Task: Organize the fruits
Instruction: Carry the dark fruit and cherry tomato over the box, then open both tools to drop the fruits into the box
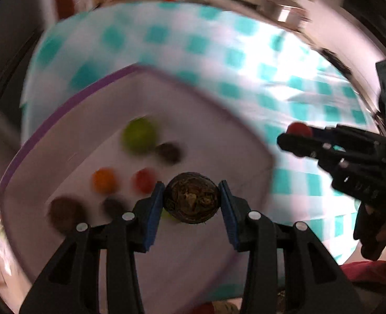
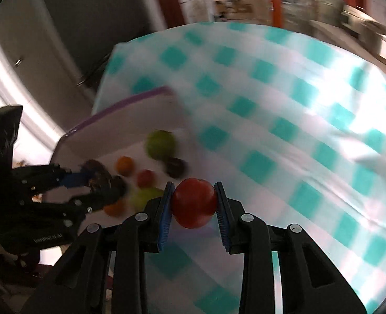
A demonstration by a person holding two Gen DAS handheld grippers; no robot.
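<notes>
Leftmost, a white tray with a purple rim (image 1: 70,99) sits on the desk, which is covered by a teal-checked cloth (image 1: 219,47). Several fruits lie in the tray: a green one (image 1: 138,136), an orange one (image 1: 104,180), a small red one (image 1: 144,180) and some dark ones, all blurred. Over the tray's near part the left claw (image 1: 191,200) is closed onto a dark, rough-skinned round fruit (image 1: 191,198), its blue pads (image 1: 153,209) pressing both sides. Whether that fruit is lifted clear of the tray floor cannot be told from the blur.

Further right, beyond the tray edge and above the cloth, the right claw (image 2: 193,202) is clamped on a red fruit (image 2: 193,202), smooth and apple-like, held at its widest part.

Judging by this, both claws are carrying fruit toward or within the tray. To do it well, each should probably come down slowly over a bare patch of tray, away from the loose round pieces, which would likely roll if nudged. The two claws are near each other, so placing one fruit at a time seems wise. Opening only once a fruit rests on the tray floor should keep it from bouncing out.
</notes>
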